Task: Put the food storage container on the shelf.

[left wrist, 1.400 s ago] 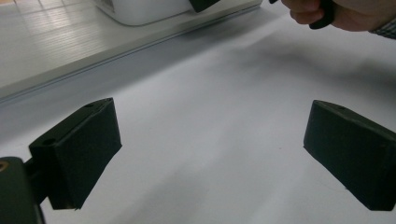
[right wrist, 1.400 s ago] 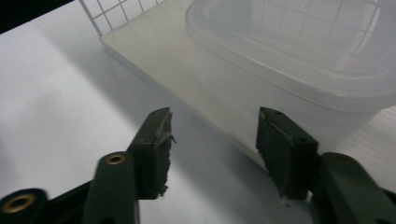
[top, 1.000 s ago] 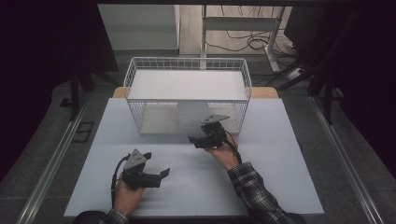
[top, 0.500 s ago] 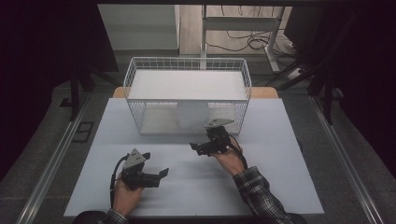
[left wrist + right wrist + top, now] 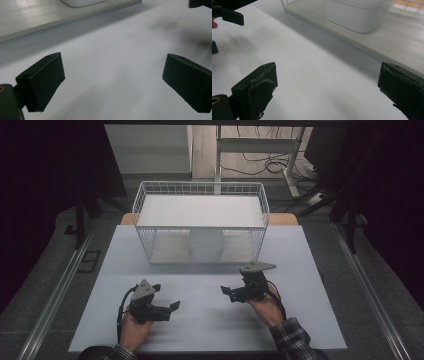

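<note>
Under the shelf of the white wire rack [image 5: 200,227], at the far middle of the table [image 5: 210,320], stands a white tub [image 5: 205,244] with its lid on, set on the rack's floor just inside the open near side; that placing looks deliberate, as it leaves the container reachable from the person's side without lifting it over the wire walls. Seen from the right gripper view, the tub [image 5: 359,15] sits a little way in from the rack's near edge, blurred but upright. Nearer than the rack and somewhat to its right, the right gripper [image 5: 231,292] lies close over the bare table, apart from the tub, its jaws pointing left; they have just been opening and now stand wide with nothing between them, which reads as a release finished and the hand drawn clear. Its hand [image 5: 265,307] grips from behind, the plaid sleeve coming in from the near edge. Well to the left and nearer still, the left gripper [image 5: 171,306] rests low on the table, pointing right toward its partner, jaws also spread wide and empty, its hand [image 5: 134,330] settled as if waiting.
</note>
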Demonstrator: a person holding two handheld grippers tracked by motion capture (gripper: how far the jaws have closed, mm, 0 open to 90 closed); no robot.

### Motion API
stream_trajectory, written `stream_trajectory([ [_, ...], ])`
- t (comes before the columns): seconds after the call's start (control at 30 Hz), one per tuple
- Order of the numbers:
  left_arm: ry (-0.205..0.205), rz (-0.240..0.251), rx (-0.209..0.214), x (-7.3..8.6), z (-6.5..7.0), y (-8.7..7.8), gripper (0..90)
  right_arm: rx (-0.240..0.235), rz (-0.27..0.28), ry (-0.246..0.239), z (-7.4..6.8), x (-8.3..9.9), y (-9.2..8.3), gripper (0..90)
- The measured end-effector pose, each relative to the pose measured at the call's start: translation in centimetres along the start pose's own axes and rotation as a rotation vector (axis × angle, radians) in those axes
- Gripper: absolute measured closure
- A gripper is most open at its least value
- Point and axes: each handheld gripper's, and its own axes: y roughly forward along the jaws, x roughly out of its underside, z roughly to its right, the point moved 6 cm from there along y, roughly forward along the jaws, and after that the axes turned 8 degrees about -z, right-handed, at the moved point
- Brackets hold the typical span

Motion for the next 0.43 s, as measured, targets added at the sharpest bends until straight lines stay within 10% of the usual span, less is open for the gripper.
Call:
stream_trajectory([
  [0.43, 0.009, -0.035, -0.008, 0.3, 0.1, 0.7, 2.7, 0.071, -0.086, 0.059, 1.4, 6.1, -2.0, 2.0],
])
